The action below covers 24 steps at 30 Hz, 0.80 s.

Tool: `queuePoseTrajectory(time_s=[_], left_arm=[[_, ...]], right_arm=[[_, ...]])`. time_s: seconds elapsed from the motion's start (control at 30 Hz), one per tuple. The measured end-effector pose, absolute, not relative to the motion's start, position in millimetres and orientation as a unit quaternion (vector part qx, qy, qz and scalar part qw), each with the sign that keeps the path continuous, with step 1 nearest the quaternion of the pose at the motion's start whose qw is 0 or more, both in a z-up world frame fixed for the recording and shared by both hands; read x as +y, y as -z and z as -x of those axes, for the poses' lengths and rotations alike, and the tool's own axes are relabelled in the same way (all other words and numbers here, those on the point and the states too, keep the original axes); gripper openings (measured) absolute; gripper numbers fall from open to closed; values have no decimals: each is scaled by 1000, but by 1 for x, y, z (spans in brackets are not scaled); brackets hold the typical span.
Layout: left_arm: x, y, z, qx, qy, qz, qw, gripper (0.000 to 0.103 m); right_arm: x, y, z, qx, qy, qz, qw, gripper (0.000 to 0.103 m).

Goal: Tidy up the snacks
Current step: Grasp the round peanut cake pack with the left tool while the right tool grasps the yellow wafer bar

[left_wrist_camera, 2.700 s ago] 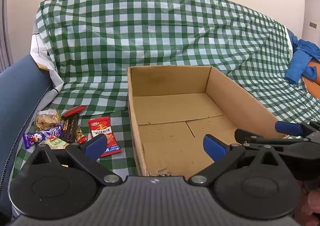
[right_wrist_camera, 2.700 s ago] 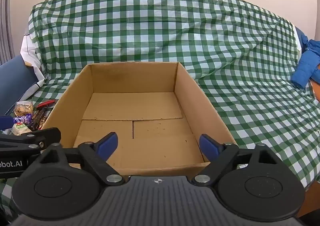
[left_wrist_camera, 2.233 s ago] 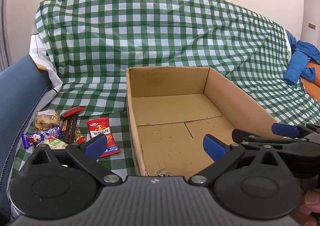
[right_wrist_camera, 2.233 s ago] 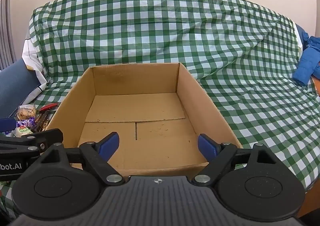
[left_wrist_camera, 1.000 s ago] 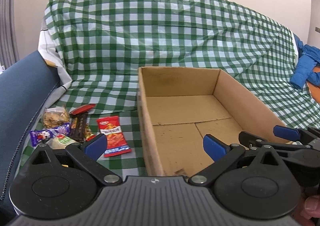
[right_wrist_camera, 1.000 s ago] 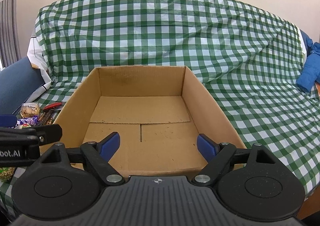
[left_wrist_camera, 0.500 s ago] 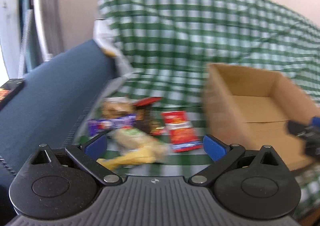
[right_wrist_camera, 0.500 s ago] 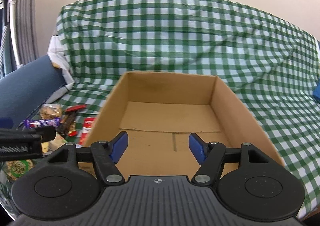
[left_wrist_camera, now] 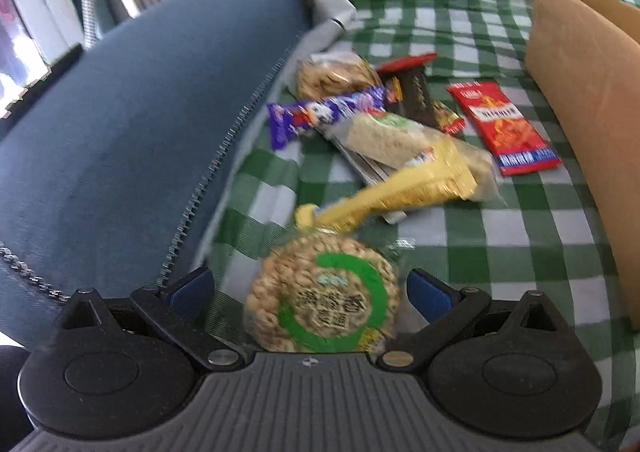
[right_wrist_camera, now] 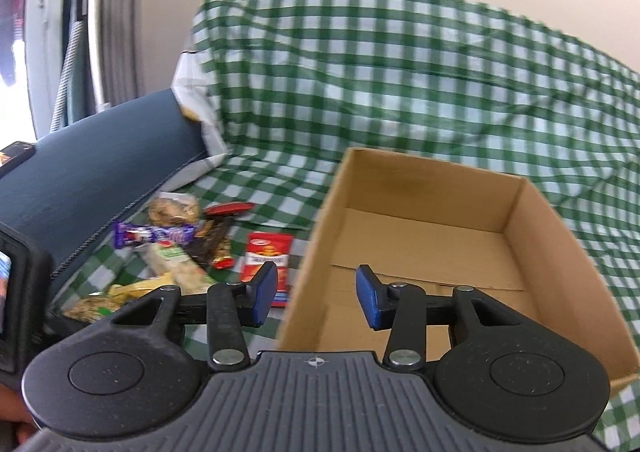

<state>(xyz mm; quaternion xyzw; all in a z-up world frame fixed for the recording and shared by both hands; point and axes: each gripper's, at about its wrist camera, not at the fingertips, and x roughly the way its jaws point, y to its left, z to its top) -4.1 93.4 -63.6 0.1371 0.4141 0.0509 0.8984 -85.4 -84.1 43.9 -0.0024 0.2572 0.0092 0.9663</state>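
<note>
Loose snacks lie on the green checked cloth [left_wrist_camera: 500, 244], left of an empty cardboard box [right_wrist_camera: 432, 236]. My left gripper [left_wrist_camera: 310, 292] is open and points down at them. A round nut cake packet with a green ring [left_wrist_camera: 324, 300] lies between its blue fingers, and the pads stand clear of it. Beyond it are a yellow packet [left_wrist_camera: 400, 183], a purple bar [left_wrist_camera: 324, 113] and a red packet [left_wrist_camera: 504, 127]. My right gripper [right_wrist_camera: 316, 292] hovers at the box's near left corner with its jaws closing. Nothing is gripped; the box's left wall shows through the gap.
A dark blue sofa cushion [left_wrist_camera: 120, 111] rises just left of the snack pile. The box's tall side wall [left_wrist_camera: 580, 91] borders the snacks on the right. A grey curtain and a white rack [right_wrist_camera: 92, 11] stand at the far left.
The left gripper swung left and dipped over the snack pile, so the round packet now lies between its fingers. The right gripper turned left, and its fingers drew closer together.
</note>
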Motion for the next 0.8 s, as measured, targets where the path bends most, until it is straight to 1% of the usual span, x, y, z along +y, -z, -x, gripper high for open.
queuePoseTrajectory(time_s=[0.07, 0.1, 0.13, 0.27, 0.43, 0.6, 0.7, 0.8], left_arm=[[99, 64, 5, 435, -40, -108, 893, 101], [105, 64, 5, 445, -31, -89, 891, 95], [107, 65, 5, 452, -29, -79, 888, 85], [128, 62, 3, 461, -26, -1, 887, 85], [152, 58, 5, 470, -44, 64, 879, 85], [157, 55, 7, 477, -43, 80, 874, 85], [161, 54, 7, 479, -41, 87, 872, 85], [161, 56, 2, 483, -40, 83, 871, 85]], right_arm=[[-76, -46, 78, 264, -32, 12, 964, 46], [-71, -47, 74, 271, -45, 15, 962, 46], [-65, -47, 70, 277, -59, 19, 959, 46], [-28, -49, 49, 292, -119, 64, 947, 46], [35, -39, 10, 336, -190, 170, 907, 46], [87, -17, -17, 368, -263, 294, 842, 48], [100, -3, -33, 394, -275, 318, 817, 48], [103, 7, -45, 422, -286, 318, 800, 47]])
